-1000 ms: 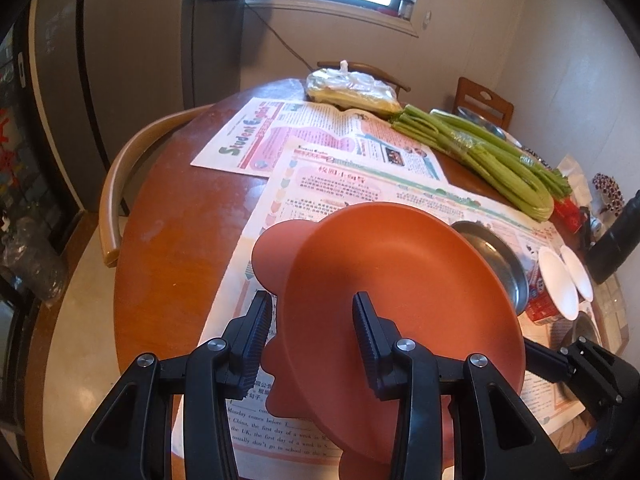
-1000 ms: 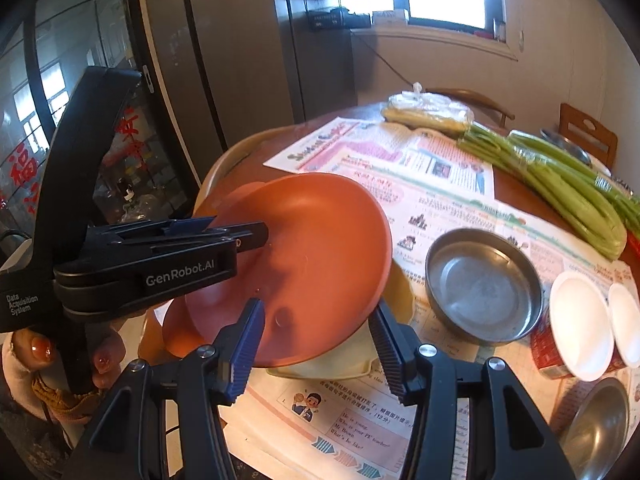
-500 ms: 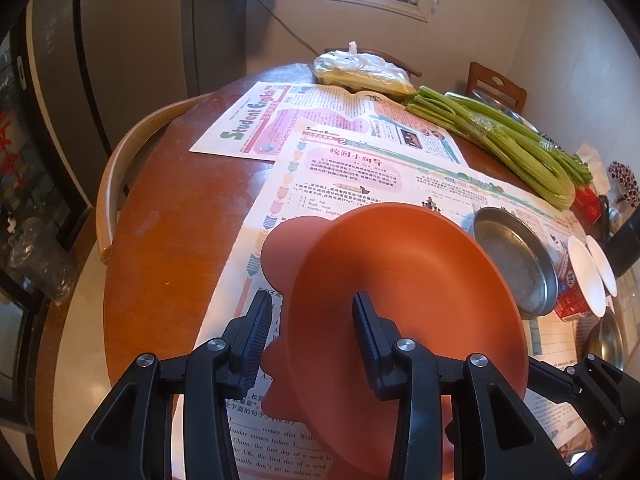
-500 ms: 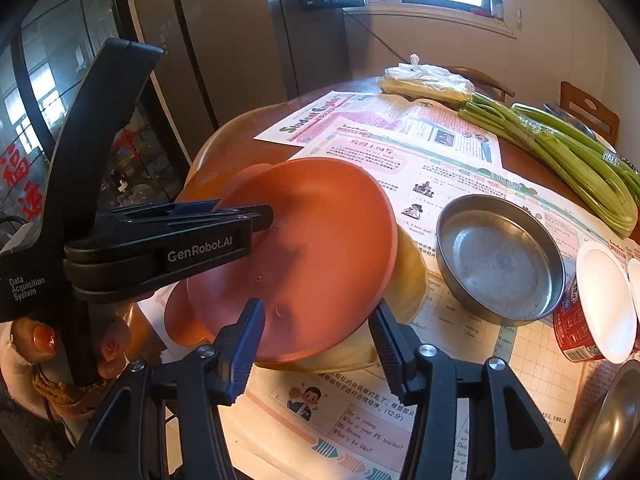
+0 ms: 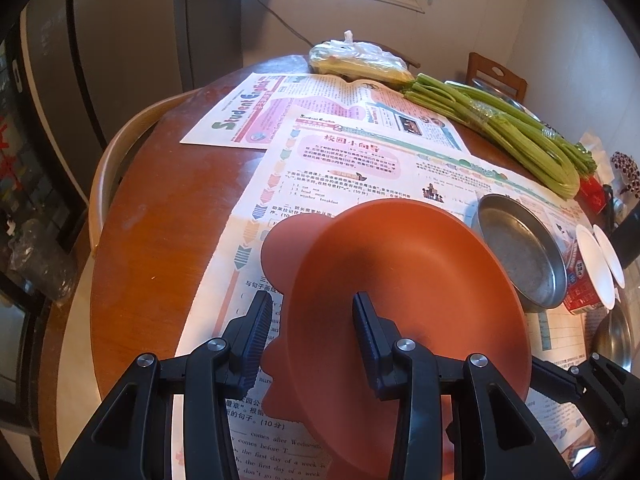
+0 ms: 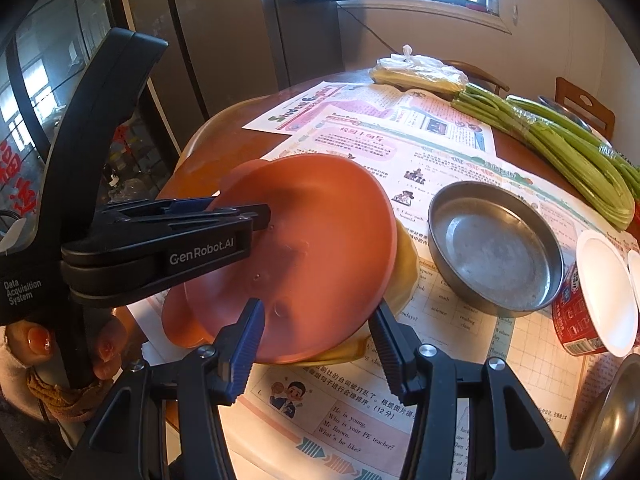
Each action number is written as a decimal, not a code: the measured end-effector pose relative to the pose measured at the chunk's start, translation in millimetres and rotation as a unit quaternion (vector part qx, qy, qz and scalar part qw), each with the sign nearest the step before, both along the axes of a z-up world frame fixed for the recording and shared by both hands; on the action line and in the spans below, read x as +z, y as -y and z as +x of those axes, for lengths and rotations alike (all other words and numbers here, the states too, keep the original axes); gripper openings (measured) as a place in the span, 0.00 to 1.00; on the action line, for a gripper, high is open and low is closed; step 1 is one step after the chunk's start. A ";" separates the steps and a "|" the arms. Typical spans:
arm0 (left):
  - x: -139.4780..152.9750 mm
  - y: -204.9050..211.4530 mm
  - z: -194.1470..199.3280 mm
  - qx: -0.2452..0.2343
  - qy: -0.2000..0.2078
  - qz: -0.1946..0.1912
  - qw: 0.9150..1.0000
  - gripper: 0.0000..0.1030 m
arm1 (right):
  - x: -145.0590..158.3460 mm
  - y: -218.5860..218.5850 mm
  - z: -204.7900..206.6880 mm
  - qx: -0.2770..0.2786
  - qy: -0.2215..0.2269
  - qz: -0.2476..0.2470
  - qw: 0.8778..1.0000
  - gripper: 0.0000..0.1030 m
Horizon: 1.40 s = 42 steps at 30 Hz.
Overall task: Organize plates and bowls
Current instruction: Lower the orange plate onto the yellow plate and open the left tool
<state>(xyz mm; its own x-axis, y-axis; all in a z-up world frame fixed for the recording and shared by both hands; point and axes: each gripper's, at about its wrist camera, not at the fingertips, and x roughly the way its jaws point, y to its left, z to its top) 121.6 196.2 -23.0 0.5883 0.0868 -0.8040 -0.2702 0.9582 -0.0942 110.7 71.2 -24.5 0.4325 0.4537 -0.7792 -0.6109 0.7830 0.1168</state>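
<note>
Left claw grips the near rim of the orange plate, one finger under, one inside; plate tilted, far edge over the yellow plate, which lies flat on the tabletop; whether the two touch I cannot tell. Right claw wide open, empty, just short of the orange plate's near edge. Steel dish sits just right of the yellow plate. Likely next: lower and level the orange plate straight onto the yellow one; left claw alone has the hold.

Matt orange plastic plate, dull brushed metal dish, printed paper sheets over glossy wooden counter.
</note>
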 end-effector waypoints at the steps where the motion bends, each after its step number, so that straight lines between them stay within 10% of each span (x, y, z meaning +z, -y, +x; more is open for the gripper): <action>1: 0.0 -0.3 0.1 0.000 0.000 0.000 1.000 0.41 | -0.2 -0.2 -0.6 0.001 -0.001 0.000 1.000 0.53; 42: -3.4 14.2 12.1 -0.017 0.000 0.017 1.000 0.41 | 14.4 13.7 -25.7 0.019 0.007 0.018 1.000 0.56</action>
<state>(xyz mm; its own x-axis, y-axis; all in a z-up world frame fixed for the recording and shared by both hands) 133.6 182.0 -26.5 0.5913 0.0936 -0.8010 -0.2374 0.9694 -0.0620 85.0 57.4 -10.1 0.4257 0.4980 -0.7555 -0.6415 0.7550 0.1362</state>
